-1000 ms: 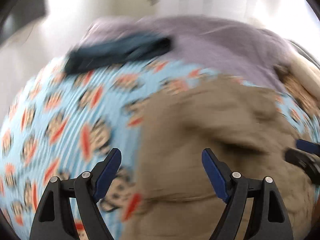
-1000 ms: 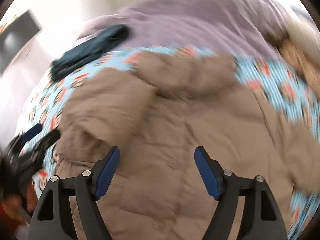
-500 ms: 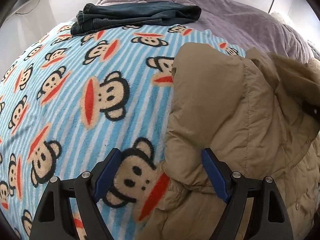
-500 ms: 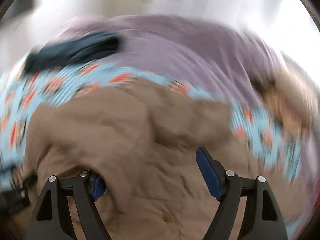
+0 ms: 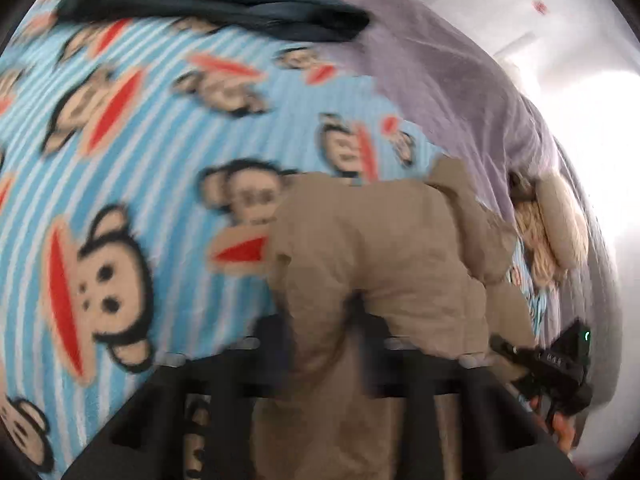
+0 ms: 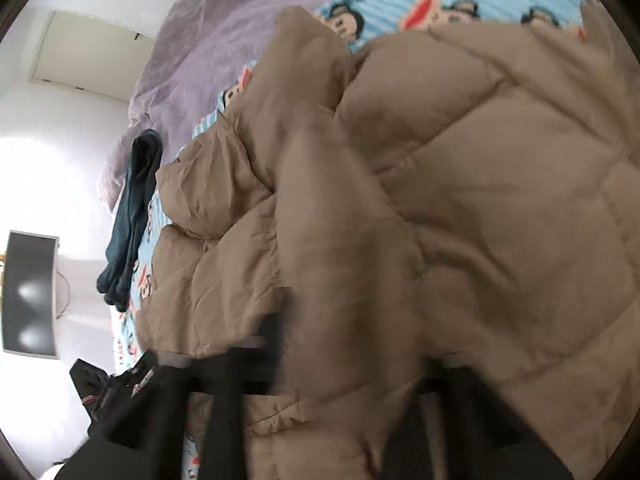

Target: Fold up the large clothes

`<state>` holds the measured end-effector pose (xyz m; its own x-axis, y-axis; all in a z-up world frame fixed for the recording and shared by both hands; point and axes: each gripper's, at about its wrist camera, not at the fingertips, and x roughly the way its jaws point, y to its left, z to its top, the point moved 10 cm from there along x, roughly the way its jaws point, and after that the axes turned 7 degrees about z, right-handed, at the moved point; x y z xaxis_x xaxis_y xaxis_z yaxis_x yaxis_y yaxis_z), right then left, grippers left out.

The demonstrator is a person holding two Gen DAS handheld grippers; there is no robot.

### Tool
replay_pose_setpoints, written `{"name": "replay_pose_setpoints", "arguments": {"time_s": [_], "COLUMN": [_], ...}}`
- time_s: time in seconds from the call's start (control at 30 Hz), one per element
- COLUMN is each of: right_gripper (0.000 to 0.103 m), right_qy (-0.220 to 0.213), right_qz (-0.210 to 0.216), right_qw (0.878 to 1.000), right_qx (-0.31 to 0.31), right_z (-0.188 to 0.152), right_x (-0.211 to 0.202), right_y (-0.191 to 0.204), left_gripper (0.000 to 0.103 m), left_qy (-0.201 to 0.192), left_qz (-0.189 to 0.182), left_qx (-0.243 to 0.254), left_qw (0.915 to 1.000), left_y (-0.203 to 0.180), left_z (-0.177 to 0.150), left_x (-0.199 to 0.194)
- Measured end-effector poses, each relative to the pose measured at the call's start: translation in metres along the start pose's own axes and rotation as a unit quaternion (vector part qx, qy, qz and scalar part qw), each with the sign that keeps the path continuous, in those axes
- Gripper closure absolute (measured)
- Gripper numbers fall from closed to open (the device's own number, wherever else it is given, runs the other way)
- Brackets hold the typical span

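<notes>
Plainly, one tan puffer jacket (image 6: 460, 184) lies rumpled on a monkey-print blanket (image 5: 152, 152) over a purple bedcover (image 5: 448, 80); both grippers are closing on it, the left gripper (image 5: 324, 344) with a fold of jacket between its jaws, the right gripper (image 6: 352, 356) likewise (blur hides the pads); one pair of dark jeans (image 6: 132, 216) lies folded at the blanket's far edge, well apart; a dark screen (image 6: 28, 296) hangs on the wall.
</notes>
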<state>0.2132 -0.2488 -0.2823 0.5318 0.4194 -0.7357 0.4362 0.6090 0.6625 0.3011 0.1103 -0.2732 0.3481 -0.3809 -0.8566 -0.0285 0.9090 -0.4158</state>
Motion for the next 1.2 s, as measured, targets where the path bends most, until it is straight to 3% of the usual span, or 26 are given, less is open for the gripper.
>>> {"name": "replay_pose_setpoints", "arguments": {"time_s": [0.07, 0.17, 0.27, 0.33, 0.4, 0.5, 0.53, 0.63, 0.67, 0.73, 0.77, 0.8, 0.83, 0.87, 1.03, 1.13, 1.2], "right_gripper": [0.093, 0.093, 0.093, 0.093, 0.093, 0.090, 0.085, 0.052, 0.050, 0.050, 0.052, 0.057, 0.076, 0.083, 0.084, 0.087, 0.087], "right_qy": [-0.003, 0.003, 0.015, 0.011, 0.004, -0.006, -0.001, 0.016, 0.004, -0.045, -0.068, -0.090, -0.096, -0.089, -0.018, 0.013, 0.009], "right_qz": [-0.005, -0.020, -0.041, -0.032, -0.043, -0.070, -0.073, -0.104, -0.115, -0.169, -0.175, -0.163, -0.150, -0.142, -0.127, -0.160, -0.143], "right_qw": [0.999, 0.997, 0.997, 0.999, 0.998, 0.990, 0.989, 0.987, 0.986, 0.979, 0.977, 0.979, 0.980, 0.981, 0.977, 0.976, 0.982], "right_qx": [-0.033, -0.069, -0.060, -0.042, -0.054, -0.122, -0.132, -0.124, -0.119, -0.105, -0.096, -0.087, -0.089, -0.100, -0.173, -0.149, -0.122], "right_z": [-0.005, -0.025, -0.041, -0.040, -0.033, -0.018, -0.015, -0.009, -0.006, 0.001, 0.003, 0.004, 0.003, 0.001, -0.022, -0.026, -0.024], "right_x": [-0.001, -0.007, 0.003, 0.008, 0.007, 0.000, -0.001, -0.013, -0.021, -0.049, -0.061, -0.074, -0.079, -0.079, -0.040, -0.023, -0.029], "right_y": [0.007, 0.013, -0.007, -0.016, -0.013, 0.002, 0.004, -0.002, -0.004, -0.014, -0.016, -0.015, -0.011, -0.006, 0.008, -0.020, -0.027], "left_gripper": [0.085, 0.085, 0.085, 0.085, 0.085, 0.085, 0.085, 0.085, 0.085, 0.085, 0.085, 0.085, 0.085, 0.085, 0.084, 0.084, 0.084], "left_qy": [-0.030, -0.052, -0.046, -0.047, -0.058, -0.075, -0.079, -0.085, -0.084, -0.079, -0.073, -0.062, -0.052, -0.046, -0.044, -0.036, -0.035], "left_qz": [0.040, 0.113, 0.189, 0.229, 0.215, 0.179, 0.172, 0.150, 0.144, 0.142, 0.148, 0.158, 0.168, 0.173, 0.201, 0.210, 0.219], "left_qx": [0.055, 0.101, 0.121, 0.122, 0.110, 0.105, 0.111, 0.129, 0.131, 0.130, 0.129, 0.126, 0.123, 0.121, 0.121, 0.122, 0.127], "left_qw": [0.9972, 0.9870, 0.9734, 0.9645, 0.9687, 0.9753, 0.9756, 0.9765, 0.9772, 0.9781, 0.9779, 0.9773, 0.9767, 0.9764, 0.9711, 0.9693, 0.9668], "left_y": [-0.009, 0.002, 0.023, 0.032, 0.034, 0.024, 0.018, -0.002, -0.009, -0.015, -0.014, -0.010, -0.006, -0.005, 0.000, 0.000, -0.003], "left_z": [0.003, 0.010, 0.015, 0.018, 0.019, 0.023, 0.024, 0.025, 0.023, 0.021, 0.020, 0.017, 0.013, 0.009, 0.001, 0.001, 0.000], "left_x": [-0.010, -0.011, -0.002, -0.005, -0.015, -0.032, -0.033, -0.039, -0.038, -0.033, -0.025, -0.015, -0.005, 0.000, 0.013, 0.011, 0.003]}}
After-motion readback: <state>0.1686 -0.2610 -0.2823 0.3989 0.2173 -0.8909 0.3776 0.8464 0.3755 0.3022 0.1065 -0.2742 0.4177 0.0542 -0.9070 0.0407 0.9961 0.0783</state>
